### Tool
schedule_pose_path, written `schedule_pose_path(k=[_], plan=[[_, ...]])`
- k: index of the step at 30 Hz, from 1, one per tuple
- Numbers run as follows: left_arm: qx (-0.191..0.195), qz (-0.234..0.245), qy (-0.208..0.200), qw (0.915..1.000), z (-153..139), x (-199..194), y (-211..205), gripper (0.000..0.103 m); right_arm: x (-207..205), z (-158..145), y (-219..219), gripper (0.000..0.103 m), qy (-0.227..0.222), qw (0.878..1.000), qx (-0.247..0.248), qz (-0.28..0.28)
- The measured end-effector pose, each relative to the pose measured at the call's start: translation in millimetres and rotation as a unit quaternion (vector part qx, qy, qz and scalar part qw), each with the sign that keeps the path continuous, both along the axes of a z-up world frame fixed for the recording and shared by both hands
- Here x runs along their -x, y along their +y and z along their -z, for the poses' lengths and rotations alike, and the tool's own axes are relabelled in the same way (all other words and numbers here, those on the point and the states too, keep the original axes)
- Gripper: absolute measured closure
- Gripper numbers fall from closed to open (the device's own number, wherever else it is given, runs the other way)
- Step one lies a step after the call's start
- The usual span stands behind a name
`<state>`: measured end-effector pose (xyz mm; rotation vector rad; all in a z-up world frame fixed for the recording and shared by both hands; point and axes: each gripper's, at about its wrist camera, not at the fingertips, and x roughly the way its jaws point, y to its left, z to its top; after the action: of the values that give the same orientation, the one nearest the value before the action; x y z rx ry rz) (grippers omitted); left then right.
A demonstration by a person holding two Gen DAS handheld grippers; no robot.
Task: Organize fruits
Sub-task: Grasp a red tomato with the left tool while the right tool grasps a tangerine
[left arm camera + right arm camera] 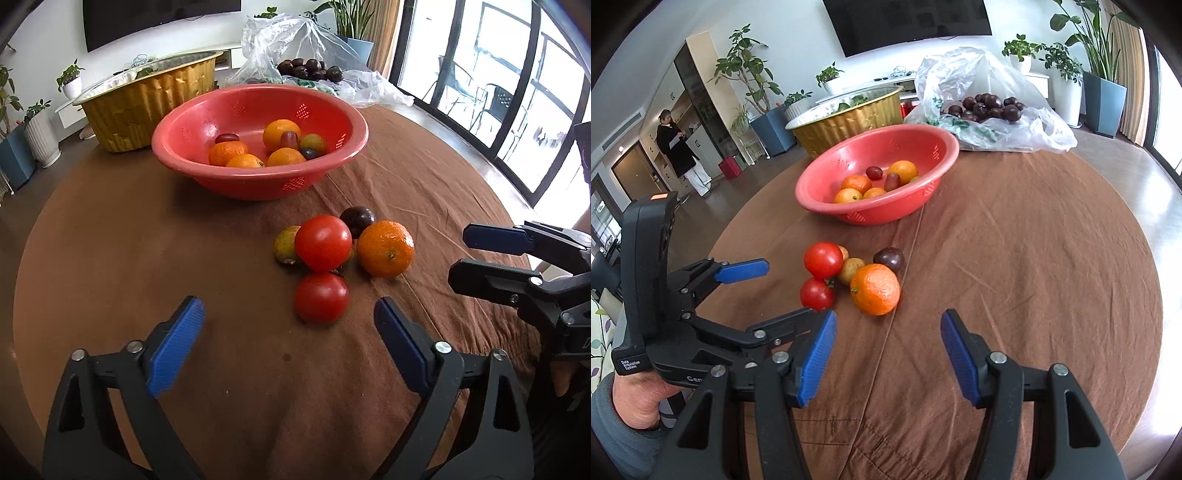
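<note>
A red colander bowl [258,184] [871,218] on the brown tablecloth holds several oranges and small dark red fruits. In front of it lie two tomatoes [321,297] [817,293], an orange [385,248] [874,289], a dark purple fruit [357,219] [889,258] and a yellow-green fruit [286,243] [851,269]. My left gripper [288,306] [790,288] is open, and the nearer tomato sits just beyond its tips. My right gripper [888,321] [458,254] is open and empty, just short of the orange.
A gold foil tub [147,103] [849,118] stands behind the bowl. A clear plastic bag [295,40] [979,85] with dark fruits lies at the back right. The round table's edge curves close on both sides. A person [679,147] stands far off in the room.
</note>
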<state>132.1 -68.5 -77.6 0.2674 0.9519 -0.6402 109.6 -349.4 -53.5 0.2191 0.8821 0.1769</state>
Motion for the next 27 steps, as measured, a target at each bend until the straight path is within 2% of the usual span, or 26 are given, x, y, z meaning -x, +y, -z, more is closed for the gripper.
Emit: schedule_pose_path(k=[2, 4, 6, 11, 13, 18, 27], plan=[[-0.001, 0.001, 0.005, 1.0, 3, -4, -5, 0.018, 0, 1, -2, 0.04, 0.001, 1.0, -0.004, 0.001], [0.001, 0.005, 0.012, 0.9999, 6, -6, -8, 0.034, 0, 3, -3, 0.04, 0.002, 1.0, -0.006, 0.003], [-0.001, 0.009, 0.018, 0.9998, 9, -7, -13, 0.044, -1, 4, -4, 0.04, 0.003, 1.0, -0.007, 0.003], [0.001, 0.013, 0.021, 0.9997, 12, -7, -17, 0.052, -1, 6, -5, 0.04, 0.004, 1.0, -0.01, 0.004], [0.004, 0.013, 0.021, 0.9997, 12, -6, -16, 0.061, -1, 6, -5, 0.041, 0.004, 1.0, -0.009, 0.004], [0.008, 0.021, 0.022, 0.9995, 12, -6, -17, 0.07, -2, 7, -5, 0.041, 0.005, 1.0, -0.009, 0.003], [0.01, 0.023, 0.021, 0.9995, 11, -1, -15, 0.073, -4, 8, -2, 0.041, 0.009, 1.0, -0.003, 0.0]])
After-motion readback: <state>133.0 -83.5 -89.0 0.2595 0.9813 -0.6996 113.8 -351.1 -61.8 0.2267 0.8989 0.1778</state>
